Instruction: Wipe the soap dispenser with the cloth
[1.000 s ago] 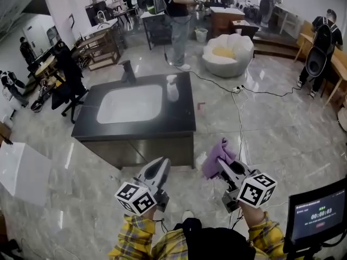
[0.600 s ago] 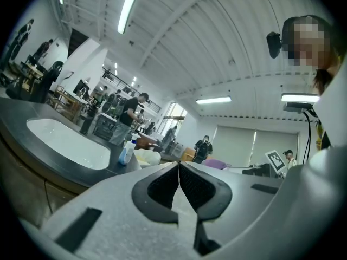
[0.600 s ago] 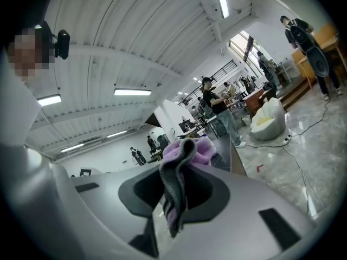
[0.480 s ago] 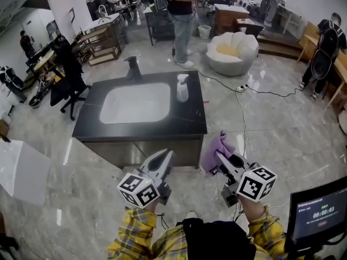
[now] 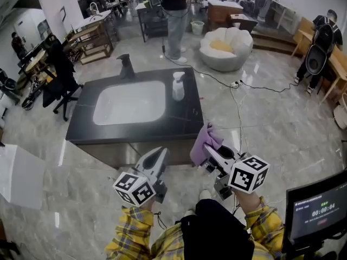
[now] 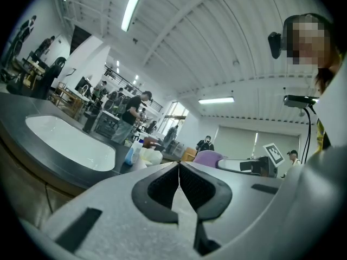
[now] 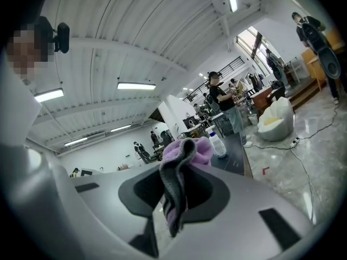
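Note:
A clear soap dispenser [image 5: 178,86] with a white pump stands on the dark counter [image 5: 184,121], right of the white sink basin [image 5: 130,102]. It also shows small in the left gripper view as the dispenser [image 6: 129,155] and in the right gripper view as the dispenser [image 7: 218,144]. My right gripper [image 5: 209,155] is shut on a purple cloth [image 5: 201,141], which bunches above the jaws as the cloth [image 7: 187,151]. My left gripper [image 5: 159,155] is shut and empty, just short of the counter's front edge. Both point level toward the counter.
A black faucet [image 5: 126,66] rises behind the basin. A person [image 5: 174,15] stands beyond the counter, near a white round seat [image 5: 225,47]. A cable [image 5: 238,99] trails over the glossy floor at right. A black chair [image 5: 58,77] stands left, and a screen [image 5: 315,213] at lower right.
Both grippers and my view have moved closer to the counter; the grippers now reach its front edge. The cloth has stayed in the right gripper.

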